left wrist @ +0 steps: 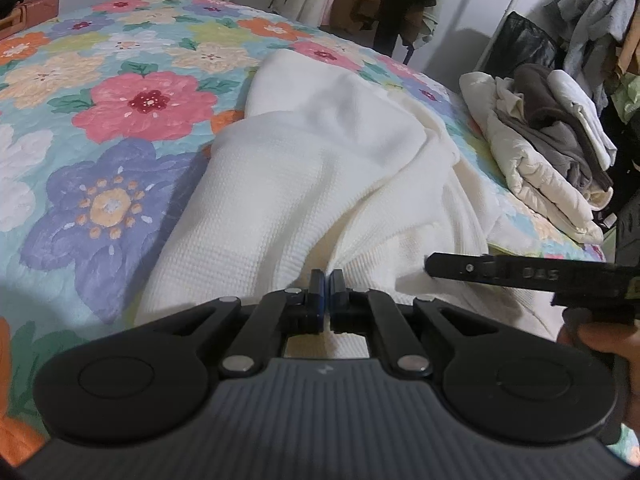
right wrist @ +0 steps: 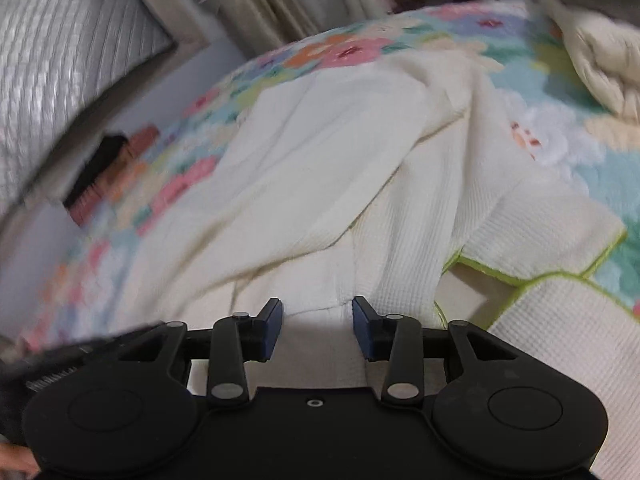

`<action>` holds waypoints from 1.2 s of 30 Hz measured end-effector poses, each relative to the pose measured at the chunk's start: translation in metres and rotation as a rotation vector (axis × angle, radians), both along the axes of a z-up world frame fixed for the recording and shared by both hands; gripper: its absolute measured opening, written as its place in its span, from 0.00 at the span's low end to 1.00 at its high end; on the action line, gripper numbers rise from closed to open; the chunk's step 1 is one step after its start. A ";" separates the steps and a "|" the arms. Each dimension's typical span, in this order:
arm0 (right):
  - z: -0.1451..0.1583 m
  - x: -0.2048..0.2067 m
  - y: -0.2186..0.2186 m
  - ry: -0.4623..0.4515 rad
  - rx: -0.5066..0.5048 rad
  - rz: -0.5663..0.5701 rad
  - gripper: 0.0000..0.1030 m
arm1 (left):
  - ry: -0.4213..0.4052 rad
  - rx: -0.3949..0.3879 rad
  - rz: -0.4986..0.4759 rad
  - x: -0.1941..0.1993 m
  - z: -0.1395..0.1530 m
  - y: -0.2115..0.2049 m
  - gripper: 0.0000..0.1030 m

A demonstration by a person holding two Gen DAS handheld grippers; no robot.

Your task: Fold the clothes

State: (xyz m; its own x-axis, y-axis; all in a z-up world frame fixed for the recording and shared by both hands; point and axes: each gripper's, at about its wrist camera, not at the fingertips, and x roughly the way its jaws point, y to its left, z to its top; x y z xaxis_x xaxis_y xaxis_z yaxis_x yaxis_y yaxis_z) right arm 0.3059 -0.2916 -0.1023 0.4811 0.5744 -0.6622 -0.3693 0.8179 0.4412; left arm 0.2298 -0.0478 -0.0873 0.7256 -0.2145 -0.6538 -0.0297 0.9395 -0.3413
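A white waffle-knit garment [left wrist: 304, 168] lies rumpled across the flowered bedspread [left wrist: 120, 100]. My left gripper [left wrist: 328, 280] is shut on a pinch of its near hem, and folds of cloth run into the closed blue pads. My right gripper [left wrist: 432, 268] comes in from the right, side on, its tip touching the same hem. In the right wrist view the garment [right wrist: 320, 168] fills the middle. There the right gripper [right wrist: 318, 314] stands with its jaws apart, the hem's edge lying between the pads [right wrist: 274, 320] without being pressed.
A pile of cream, brown and white clothes [left wrist: 552, 152] sits on the bed's right side, below a rack of hanging clothes [left wrist: 592, 12]. White cloth with a lime-green edge [right wrist: 560, 320] lies to the right. A hand [left wrist: 600, 340] holds the right gripper.
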 end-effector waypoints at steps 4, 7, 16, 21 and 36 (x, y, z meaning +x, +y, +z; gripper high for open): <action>0.009 -0.007 -0.006 -0.049 -0.014 -0.032 0.02 | -0.025 -0.050 -0.025 -0.010 0.006 0.001 0.02; 0.026 -0.026 -0.015 -0.082 -0.064 -0.095 0.02 | -0.051 -0.085 -0.051 -0.017 0.016 0.000 0.02; 0.050 -0.066 -0.066 -0.068 -0.167 -0.287 0.01 | -0.074 -0.093 -0.164 -0.044 0.030 -0.027 0.02; 0.051 -0.058 -0.080 -0.144 -0.156 -0.368 0.01 | -0.037 -0.061 -0.215 -0.063 0.023 -0.038 0.05; 0.035 -0.121 -0.053 0.050 -0.104 -0.019 0.40 | -0.010 -0.030 -0.239 -0.074 0.018 -0.024 0.49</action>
State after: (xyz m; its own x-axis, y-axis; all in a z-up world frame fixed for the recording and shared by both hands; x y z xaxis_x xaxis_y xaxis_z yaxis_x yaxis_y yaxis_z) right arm 0.1845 -0.3448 -0.0677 0.4561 0.4924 -0.7413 -0.3330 0.8669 0.3709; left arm 0.1561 -0.0723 -0.0695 0.6582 -0.3996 -0.6381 0.1953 0.9091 -0.3679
